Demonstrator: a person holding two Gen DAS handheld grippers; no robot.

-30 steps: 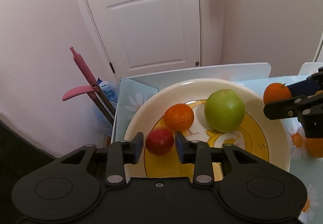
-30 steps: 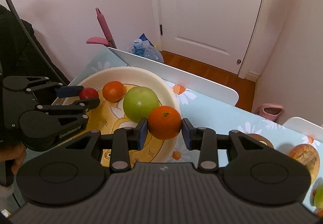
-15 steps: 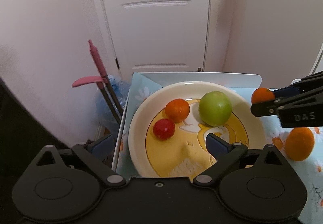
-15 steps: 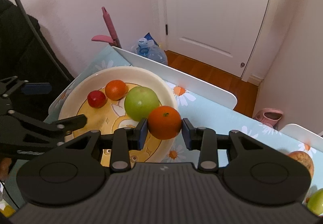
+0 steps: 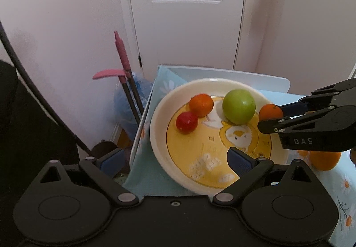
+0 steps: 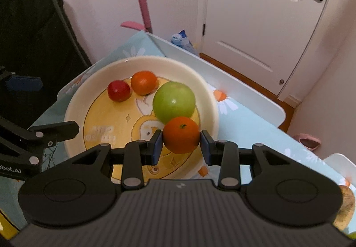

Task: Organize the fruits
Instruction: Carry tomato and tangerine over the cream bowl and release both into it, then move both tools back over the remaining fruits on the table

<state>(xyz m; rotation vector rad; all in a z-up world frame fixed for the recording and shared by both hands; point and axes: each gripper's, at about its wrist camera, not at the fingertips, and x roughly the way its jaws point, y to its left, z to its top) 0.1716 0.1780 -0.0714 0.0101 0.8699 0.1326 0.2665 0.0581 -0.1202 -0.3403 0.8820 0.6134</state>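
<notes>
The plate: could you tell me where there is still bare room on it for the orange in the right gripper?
The plate is bare across its near yellow half, below the red fruit and left of the held orange. The far side is crowded: small orange and green apple sit close together.

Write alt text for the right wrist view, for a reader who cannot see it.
The right gripper holds an orange between its fingers over the near edge of a cream and yellow plate. On the plate lie a green apple, a second orange and a small red fruit. The left gripper, wide open, enters from the left.
</notes>
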